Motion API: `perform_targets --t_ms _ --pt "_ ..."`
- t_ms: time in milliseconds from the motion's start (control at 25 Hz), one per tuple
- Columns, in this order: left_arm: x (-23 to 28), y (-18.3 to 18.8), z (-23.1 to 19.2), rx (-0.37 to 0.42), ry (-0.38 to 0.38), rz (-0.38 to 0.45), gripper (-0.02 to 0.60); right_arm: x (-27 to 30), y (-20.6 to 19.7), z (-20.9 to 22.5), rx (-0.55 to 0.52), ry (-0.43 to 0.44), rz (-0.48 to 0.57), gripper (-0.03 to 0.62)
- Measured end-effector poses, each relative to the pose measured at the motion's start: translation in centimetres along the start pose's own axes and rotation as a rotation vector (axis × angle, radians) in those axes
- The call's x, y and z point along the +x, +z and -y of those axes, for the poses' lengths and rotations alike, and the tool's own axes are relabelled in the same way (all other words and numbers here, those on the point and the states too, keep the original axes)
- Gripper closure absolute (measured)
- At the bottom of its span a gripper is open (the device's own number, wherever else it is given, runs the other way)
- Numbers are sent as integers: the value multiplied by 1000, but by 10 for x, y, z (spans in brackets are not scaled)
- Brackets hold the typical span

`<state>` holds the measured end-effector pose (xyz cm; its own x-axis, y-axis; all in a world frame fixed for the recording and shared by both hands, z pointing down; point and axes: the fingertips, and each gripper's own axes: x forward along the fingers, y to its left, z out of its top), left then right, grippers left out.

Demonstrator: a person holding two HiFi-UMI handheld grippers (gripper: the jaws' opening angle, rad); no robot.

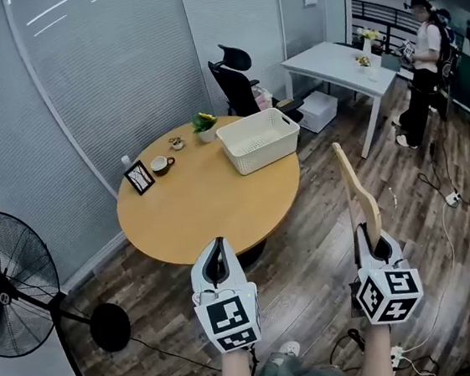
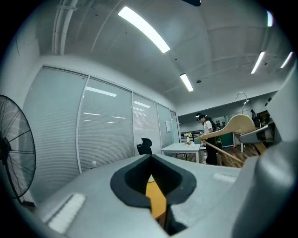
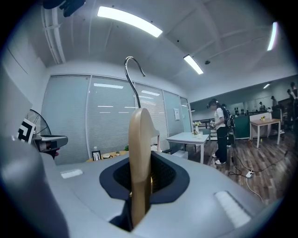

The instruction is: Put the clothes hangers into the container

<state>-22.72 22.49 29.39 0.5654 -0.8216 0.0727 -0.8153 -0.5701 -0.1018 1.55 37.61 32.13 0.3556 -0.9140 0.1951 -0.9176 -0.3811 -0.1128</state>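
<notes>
A wooden clothes hanger (image 1: 357, 187) with a metal hook (image 3: 133, 78) stands upright in my right gripper (image 1: 375, 247), which is shut on its lower end (image 3: 139, 186). It hangs above the wooden floor, right of the round table (image 1: 195, 208). The white slatted basket (image 1: 259, 140) sits at the table's far right edge, well ahead of both grippers. My left gripper (image 1: 217, 248) hovers over the table's near edge, jaws together with nothing held (image 2: 156, 188). The left gripper view catches the hanger (image 2: 235, 128) off to its right.
On the table's far left are a photo frame (image 1: 139, 177), a cup (image 1: 161, 163) and a small plant (image 1: 204, 125). A standing fan (image 1: 10, 284) is at the left. Behind are a black office chair (image 1: 235, 77), a white desk (image 1: 339, 66) and a person (image 1: 422, 65). Cables (image 1: 439, 202) lie on the floor.
</notes>
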Motion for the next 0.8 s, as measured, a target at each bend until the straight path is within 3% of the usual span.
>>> perform_targets --t_ms 800 --pt "98 -13 -4 -22 3 -35 580 101 15 15 4 2 -16 531"
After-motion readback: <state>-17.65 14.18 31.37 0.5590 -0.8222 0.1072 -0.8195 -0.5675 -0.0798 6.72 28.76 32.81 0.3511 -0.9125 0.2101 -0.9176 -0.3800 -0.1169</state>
